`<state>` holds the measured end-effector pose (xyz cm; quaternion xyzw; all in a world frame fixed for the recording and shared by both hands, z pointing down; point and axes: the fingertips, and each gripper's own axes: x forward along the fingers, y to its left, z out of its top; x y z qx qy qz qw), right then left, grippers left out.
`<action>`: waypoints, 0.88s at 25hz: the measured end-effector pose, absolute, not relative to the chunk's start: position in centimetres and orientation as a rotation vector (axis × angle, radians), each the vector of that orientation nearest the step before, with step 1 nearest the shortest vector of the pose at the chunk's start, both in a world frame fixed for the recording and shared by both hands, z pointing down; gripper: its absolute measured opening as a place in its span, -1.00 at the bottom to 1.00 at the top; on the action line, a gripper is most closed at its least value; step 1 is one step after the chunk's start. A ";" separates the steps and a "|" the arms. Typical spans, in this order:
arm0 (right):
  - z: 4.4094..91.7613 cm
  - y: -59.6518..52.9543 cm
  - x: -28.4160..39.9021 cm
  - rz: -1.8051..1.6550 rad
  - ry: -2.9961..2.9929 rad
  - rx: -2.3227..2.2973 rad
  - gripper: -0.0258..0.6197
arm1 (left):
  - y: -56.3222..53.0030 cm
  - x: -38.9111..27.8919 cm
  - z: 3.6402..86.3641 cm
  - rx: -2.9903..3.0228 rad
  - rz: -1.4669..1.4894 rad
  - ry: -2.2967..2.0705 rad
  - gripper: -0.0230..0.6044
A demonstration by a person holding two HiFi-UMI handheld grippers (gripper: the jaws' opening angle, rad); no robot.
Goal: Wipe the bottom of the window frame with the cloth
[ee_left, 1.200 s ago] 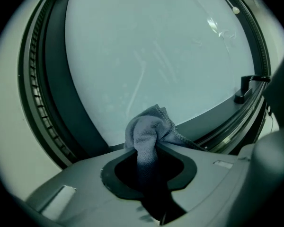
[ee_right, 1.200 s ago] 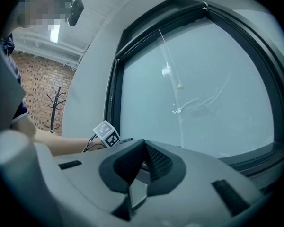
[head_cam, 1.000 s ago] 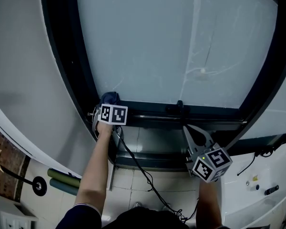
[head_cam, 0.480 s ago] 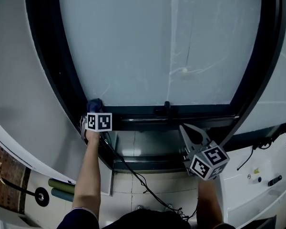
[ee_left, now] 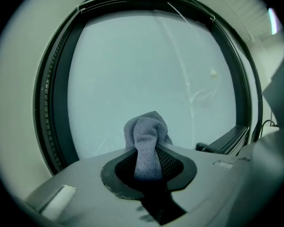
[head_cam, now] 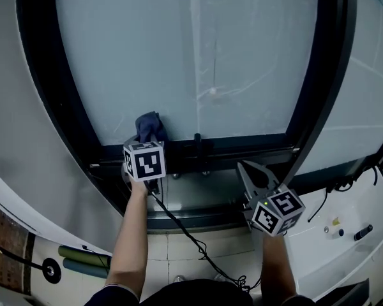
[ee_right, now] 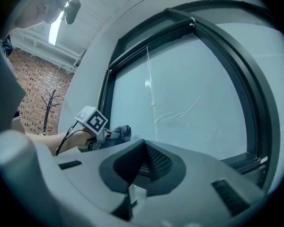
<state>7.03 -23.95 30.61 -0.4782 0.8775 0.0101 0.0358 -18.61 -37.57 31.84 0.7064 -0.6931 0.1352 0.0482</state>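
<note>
Currently: cloth (head_cam: 150, 127) is clamped in the left gripper (head_cam: 148, 143), with a bunched wad sticking out past the tips. The left gripper view confirms it: the jaws are pinched on a fold of the cloth (ee_left: 146, 141) and the rest balloons out ahead.

Position relative to the frame (head_cam: 242, 144): the cloth sits at the left part of the bottom rail, over the lower edge of the glass (head_cam: 179, 56), just above the rail and just left of the latch (head_cam: 196, 143). I can't tell whether it's pressing the rail or only the pane.

Right gripper (head_cam: 247, 169): jaws together, nothing in them. It hangs below the rail, towards the frame's right corner, well apart from the cloth. It looks idle.

Step, my read: wipe pass along the bottom rail, at or near its left end. The rail right of the latch looks like it's yet to be done.

Next move calls for:
- drop the wad onto the rail itself, not the glass
- hold steady downward pressure and drag right along the rail
- the latch stands proud of the rail, so lift over it or work round it
- watch the left gripper's cable (head_cam: 185, 231) below the frame for slack
</note>
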 end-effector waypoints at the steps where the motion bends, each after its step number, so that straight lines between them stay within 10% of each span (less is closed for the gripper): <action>1: 30.4 -23.8 7.9 0.036 2.678 -1.481 -0.92 | -37.6 -16.9 31.0 2.181 0.383 -2.085 -0.68; 22: 31.0 -20.5 22.0 0.024 2.537 -1.659 -0.92 | -39.7 5.1 33.8 2.228 0.374 -1.885 -0.67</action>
